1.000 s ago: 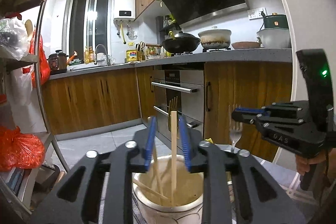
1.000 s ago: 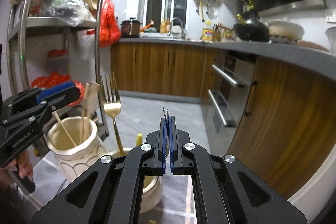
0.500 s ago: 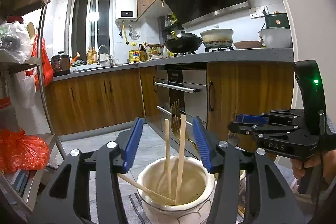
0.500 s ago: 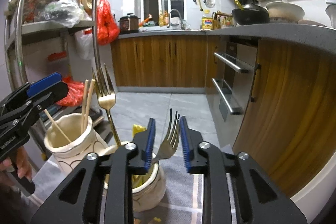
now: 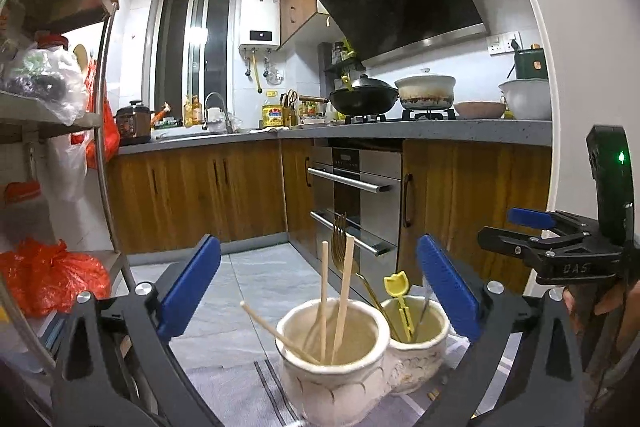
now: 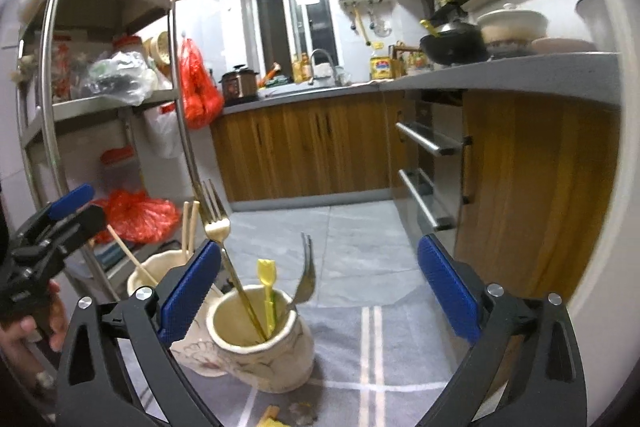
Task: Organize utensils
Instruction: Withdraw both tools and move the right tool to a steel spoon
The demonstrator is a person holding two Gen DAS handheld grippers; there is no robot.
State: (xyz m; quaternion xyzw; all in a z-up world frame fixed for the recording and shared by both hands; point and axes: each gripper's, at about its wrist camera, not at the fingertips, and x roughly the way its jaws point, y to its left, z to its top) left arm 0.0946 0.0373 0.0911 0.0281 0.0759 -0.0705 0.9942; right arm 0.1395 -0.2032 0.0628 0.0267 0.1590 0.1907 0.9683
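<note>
Left wrist view shows the left claw (image 5: 318,297) with its blue pads spreading wide and nothing between them; directly ahead and below it stands a cream ceramic jar (image 5: 332,359) holding three wooden chopsticks (image 5: 343,291), two nearly upright and one leaning left over the rim. Touching that jar on its right is a second, smaller jar (image 5: 420,347) with a gold fork (image 5: 340,239), a yellow pick (image 5: 398,293) and a silver fork handle inside. Both jars rest on a grey striped cloth (image 5: 228,383) over the worktop. Right wrist view shows the right claw (image 6: 319,293) also spreading, empty, with the smaller jar (image 6: 256,343) just ahead and slightly left of its midline; the silver fork (image 6: 306,277) leans against that jar's right rim, tines up. A second ago the left claw was closing around a chopstick and the right was pinched shut on the silver fork; both utensils now stand free in their jars. Each claw is nearer its own jar, and every utensil's long axis runs roughly vertical.
</note>
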